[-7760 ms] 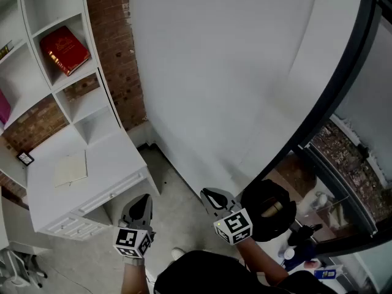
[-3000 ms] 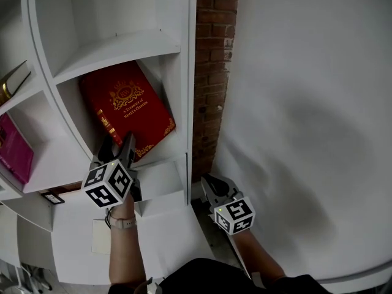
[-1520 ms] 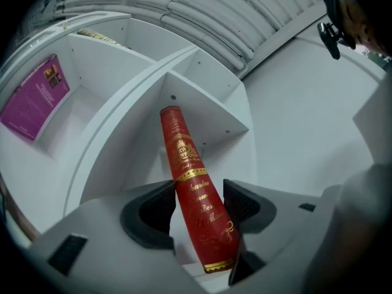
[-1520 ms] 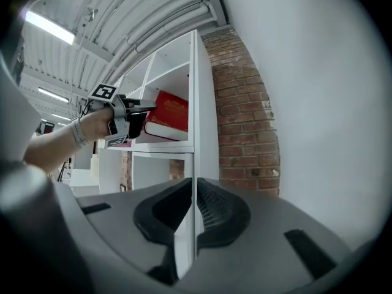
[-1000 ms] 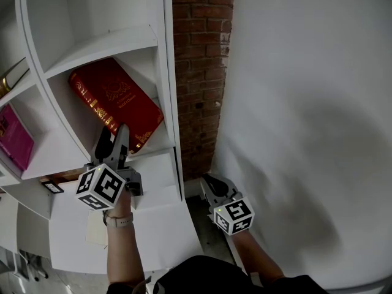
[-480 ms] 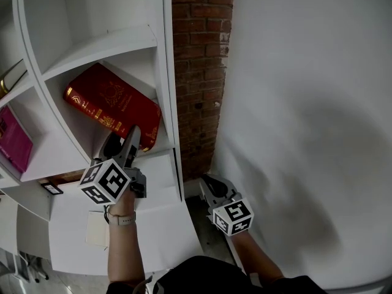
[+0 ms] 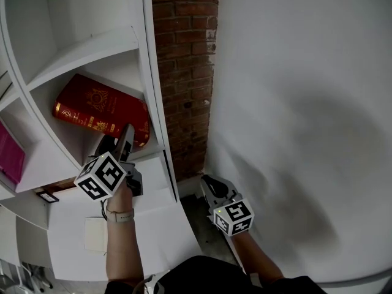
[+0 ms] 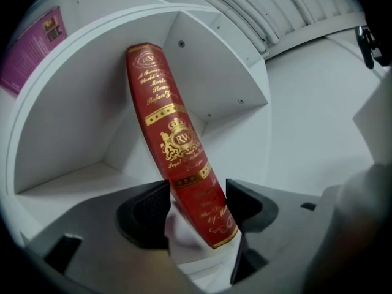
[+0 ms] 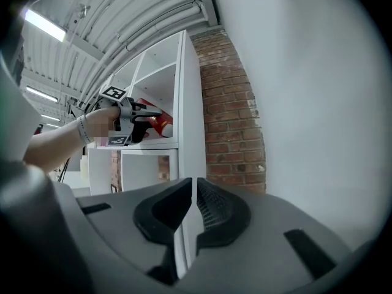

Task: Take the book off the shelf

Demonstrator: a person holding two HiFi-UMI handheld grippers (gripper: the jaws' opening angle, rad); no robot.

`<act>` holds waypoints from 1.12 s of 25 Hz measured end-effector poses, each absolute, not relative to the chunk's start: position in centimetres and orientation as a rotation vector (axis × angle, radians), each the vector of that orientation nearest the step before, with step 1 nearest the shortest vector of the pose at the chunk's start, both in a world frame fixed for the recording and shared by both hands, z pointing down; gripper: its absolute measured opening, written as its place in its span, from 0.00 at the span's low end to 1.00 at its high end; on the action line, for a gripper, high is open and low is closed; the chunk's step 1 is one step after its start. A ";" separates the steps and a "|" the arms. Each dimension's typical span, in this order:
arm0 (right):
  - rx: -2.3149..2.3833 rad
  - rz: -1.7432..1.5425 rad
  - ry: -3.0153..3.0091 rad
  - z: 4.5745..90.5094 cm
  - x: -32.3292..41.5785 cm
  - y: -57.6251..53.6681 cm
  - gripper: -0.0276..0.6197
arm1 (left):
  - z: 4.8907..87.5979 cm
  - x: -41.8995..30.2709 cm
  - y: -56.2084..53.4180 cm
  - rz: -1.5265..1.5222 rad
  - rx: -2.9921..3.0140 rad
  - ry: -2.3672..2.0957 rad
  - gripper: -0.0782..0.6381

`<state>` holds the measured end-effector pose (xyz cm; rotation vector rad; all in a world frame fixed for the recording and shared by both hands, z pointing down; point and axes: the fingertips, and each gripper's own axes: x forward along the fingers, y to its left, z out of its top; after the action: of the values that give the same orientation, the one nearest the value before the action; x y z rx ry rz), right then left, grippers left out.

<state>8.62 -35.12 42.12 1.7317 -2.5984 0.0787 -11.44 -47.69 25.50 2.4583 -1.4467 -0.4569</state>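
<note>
A red book (image 7: 101, 112) with gold lettering leans tilted in a cubby of the white shelf (image 7: 151, 97). In the left gripper view its spine (image 8: 177, 146) slants up and to the left. My left gripper (image 7: 119, 138) reaches into the cubby at the book's lower end. The jaws have just been opening wider, with the spine's bottom end between them (image 8: 197, 201) and both pads against it. My right gripper (image 7: 211, 185) hangs low by the wall, shut with nothing in it (image 9: 195, 204). The right gripper view shows the left gripper (image 9: 138, 122) at the shelf.
A brick strip (image 7: 184, 72) runs between the shelf and a plain white wall (image 7: 294, 103). Below the cubby is a white desk top (image 7: 153, 225) with a pale notepad (image 7: 95, 234). A pink book (image 7: 9, 152) stands in the cubby to the left.
The book has tipped further over, its spine lying flatter in the head view. My left gripper has gone a little deeper and lower at the book's bottom end. The right gripper stays put.
</note>
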 end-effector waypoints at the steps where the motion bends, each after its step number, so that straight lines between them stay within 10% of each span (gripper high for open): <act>1: 1.737 0.079 -2.594 42.1 8.8 -35.1 0.09 | 25.6 -11.4 -47.9 -0.440 2.446 -1.453 0.49; 28: 1.680 0.088 -2.630 42.3 8.4 -33.1 0.09 | 25.7 -12.4 -44.9 -0.371 2.440 -1.561 0.45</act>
<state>8.42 -33.05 42.29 1.6803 -2.6302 0.0885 -12.44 -44.87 25.69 2.4398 -1.5607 -0.3711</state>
